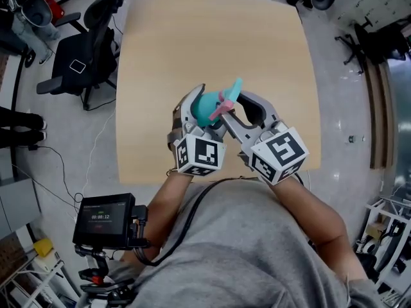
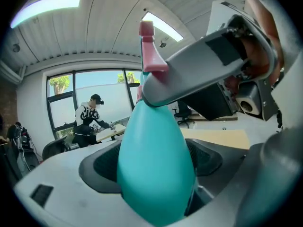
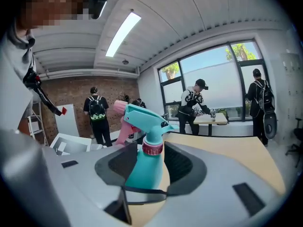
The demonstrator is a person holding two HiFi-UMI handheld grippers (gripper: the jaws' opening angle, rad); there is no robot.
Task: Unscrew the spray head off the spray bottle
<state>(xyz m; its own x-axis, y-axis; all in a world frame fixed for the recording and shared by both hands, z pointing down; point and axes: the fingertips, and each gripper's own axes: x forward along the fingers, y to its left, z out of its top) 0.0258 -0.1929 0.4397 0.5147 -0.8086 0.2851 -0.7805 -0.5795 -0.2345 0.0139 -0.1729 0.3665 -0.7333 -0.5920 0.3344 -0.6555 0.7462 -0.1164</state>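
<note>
You are holding a smooth, glossy teal plastic bottle (image 1: pixel 207 108) in the matt grey plastic left gripper (image 2: pixel 154 167) over a matt wooden table (image 1: pixel 212 43).

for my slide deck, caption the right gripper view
Teal spray bottle, spray head on, between the jaws of the right hand-held gripper

The spray bottle (image 1: pixel 207 110) fills the gap between the jaws of the left gripper (image 1: pixel 198 102). The right gripper (image 1: pixel 239 105) crosses directly ahead, jaws loosely straddling its neck. Beyond both tools the table (image 1: pixel 212 37) gives open passage.
</note>
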